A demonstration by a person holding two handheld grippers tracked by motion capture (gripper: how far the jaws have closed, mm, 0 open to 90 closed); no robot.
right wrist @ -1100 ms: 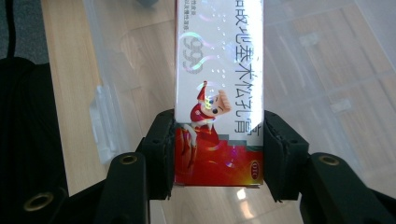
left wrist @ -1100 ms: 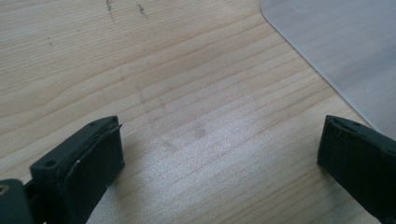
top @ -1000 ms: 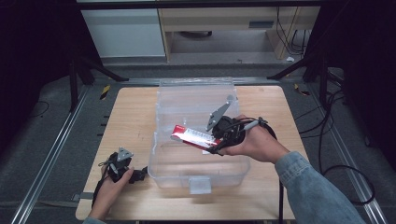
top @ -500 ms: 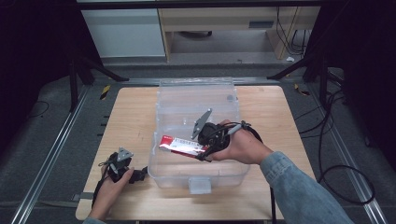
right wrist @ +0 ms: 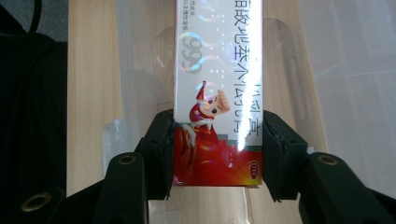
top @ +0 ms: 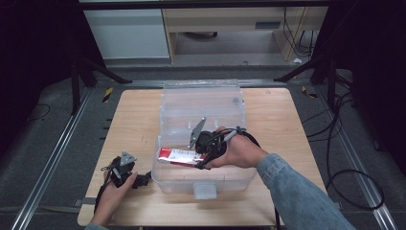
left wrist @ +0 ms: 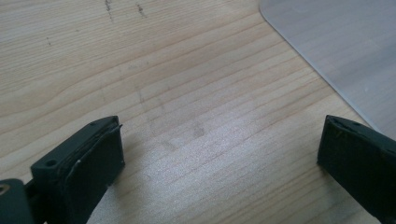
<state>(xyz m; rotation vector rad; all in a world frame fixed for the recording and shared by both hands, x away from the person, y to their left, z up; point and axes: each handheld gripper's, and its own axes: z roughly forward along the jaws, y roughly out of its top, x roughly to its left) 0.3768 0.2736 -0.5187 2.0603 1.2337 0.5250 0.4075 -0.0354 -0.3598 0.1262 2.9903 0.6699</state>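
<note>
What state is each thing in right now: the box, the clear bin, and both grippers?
Red and white box: clamped between the right gripper's fingers, held over the bin's inside.
Clear plastic bin: lid open and tipped back, standing on the table.
Right gripper: shut on the box, reaching into the bin.
Left gripper: fingers wide open, nothing between them, over bare table beside the bin.

Right gripper (top: 203, 154) — black body, black cable looped over the hand, grey three-cornered plate on top. Its jaws: matte black blocks with brass-ringed screw holes. Right sleeve (top: 301, 196) — blue denim. Left gripper (top: 143, 179): black, small grey plate, thick black jaw pads.
</note>
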